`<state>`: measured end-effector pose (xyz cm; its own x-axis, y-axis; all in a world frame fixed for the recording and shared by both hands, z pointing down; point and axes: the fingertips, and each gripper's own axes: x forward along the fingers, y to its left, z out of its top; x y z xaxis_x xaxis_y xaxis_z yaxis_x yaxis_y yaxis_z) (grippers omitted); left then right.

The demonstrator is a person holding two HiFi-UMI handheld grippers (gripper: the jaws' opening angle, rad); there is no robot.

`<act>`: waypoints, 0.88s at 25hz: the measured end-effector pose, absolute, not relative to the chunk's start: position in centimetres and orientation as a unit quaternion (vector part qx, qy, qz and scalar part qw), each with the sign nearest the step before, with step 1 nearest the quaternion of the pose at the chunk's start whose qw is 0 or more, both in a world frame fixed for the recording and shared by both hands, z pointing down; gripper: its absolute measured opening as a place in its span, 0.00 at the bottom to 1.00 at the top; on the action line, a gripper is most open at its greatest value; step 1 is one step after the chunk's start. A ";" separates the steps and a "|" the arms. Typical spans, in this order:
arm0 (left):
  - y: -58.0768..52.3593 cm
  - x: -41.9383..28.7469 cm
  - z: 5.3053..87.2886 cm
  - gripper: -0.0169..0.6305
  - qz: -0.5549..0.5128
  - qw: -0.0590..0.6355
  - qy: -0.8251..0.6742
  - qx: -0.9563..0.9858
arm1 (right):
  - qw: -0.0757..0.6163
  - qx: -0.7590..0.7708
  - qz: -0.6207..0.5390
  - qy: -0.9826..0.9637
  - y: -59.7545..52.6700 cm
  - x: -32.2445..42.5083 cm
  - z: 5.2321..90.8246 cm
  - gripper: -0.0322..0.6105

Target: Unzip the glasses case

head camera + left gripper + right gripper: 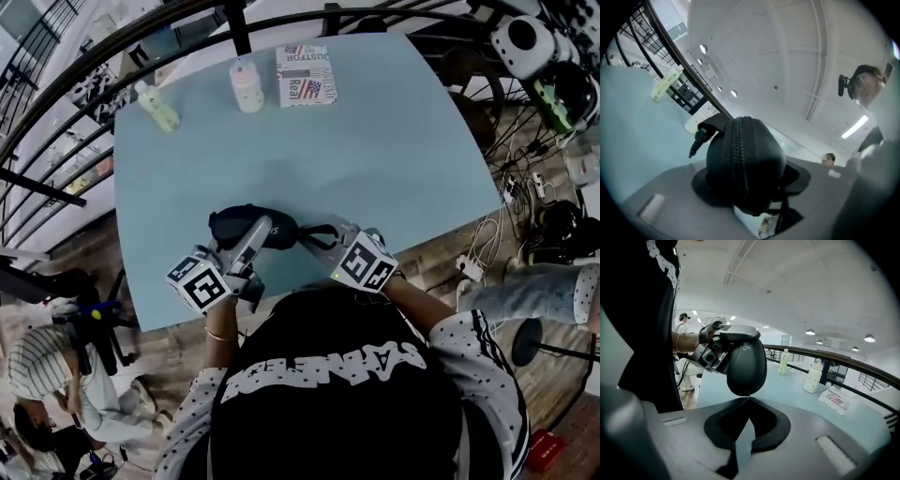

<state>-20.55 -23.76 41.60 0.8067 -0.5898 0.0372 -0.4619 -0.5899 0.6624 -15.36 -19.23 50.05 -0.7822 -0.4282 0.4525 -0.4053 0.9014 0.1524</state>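
The black zipped glasses case hangs just above the near edge of the pale blue table. My left gripper is shut on the glasses case, whose zipper seam runs down between the pads. A small black tab sticks out from the case's far end. My right gripper reaches in from the right, jaws shut. In the right gripper view the case hangs right above the closed gripper, and a thin zipper pull runs from its tip into the pads.
At the table's far side stand a green bottle, a white bottle and a flag-printed packet. A dark railing curves behind the table. Cables and gear lie at the right, and a person crouches at lower left.
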 end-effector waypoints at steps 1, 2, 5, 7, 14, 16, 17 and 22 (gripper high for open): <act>-23.8 -20.1 41.6 0.03 -0.090 0.343 -0.292 0.888 | 0.255 0.220 -0.031 -0.941 -19.3 -14.9 50.0 0.06; -23.9 -19.6 41.6 0.03 -0.086 0.345 -0.287 0.890 | 0.265 0.219 -0.041 -0.938 -19.3 -14.5 50.0 0.06; -24.2 -18.4 41.5 0.03 -0.079 0.350 -0.279 0.891 | 0.294 0.220 -0.079 -0.927 -19.6 -13.4 50.0 0.06; -24.1 -17.8 41.7 0.03 -0.079 0.350 -0.276 0.892 | 0.309 0.222 -0.098 -0.920 -19.7 -12.7 50.1 0.06; -23.2 -15.8 41.5 0.03 -0.063 0.347 -0.259 0.899 | 0.335 0.224 -0.129 -0.906 -19.9 -10.7 49.3 0.06; -22.7 -15.6 41.7 0.03 -0.056 0.350 -0.255 0.899 | 0.340 0.222 -0.138 -0.903 -19.8 -10.6 49.2 0.06; -22.5 -15.6 41.8 0.03 -0.055 0.351 -0.254 0.900 | 0.342 0.221 -0.142 -0.902 -19.7 -10.5 49.1 0.06; -22.7 -15.4 42.3 0.03 -0.054 0.360 -0.240 0.900 | 0.358 0.205 -0.171 -0.895 -20.1 -10.5 49.0 0.06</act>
<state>-15.37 -22.67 42.26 0.8789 -0.4709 0.0761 -0.3936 -0.6258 0.6734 -10.49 -20.11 49.00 -0.6598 -0.4888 0.5707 -0.2437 0.8577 0.4528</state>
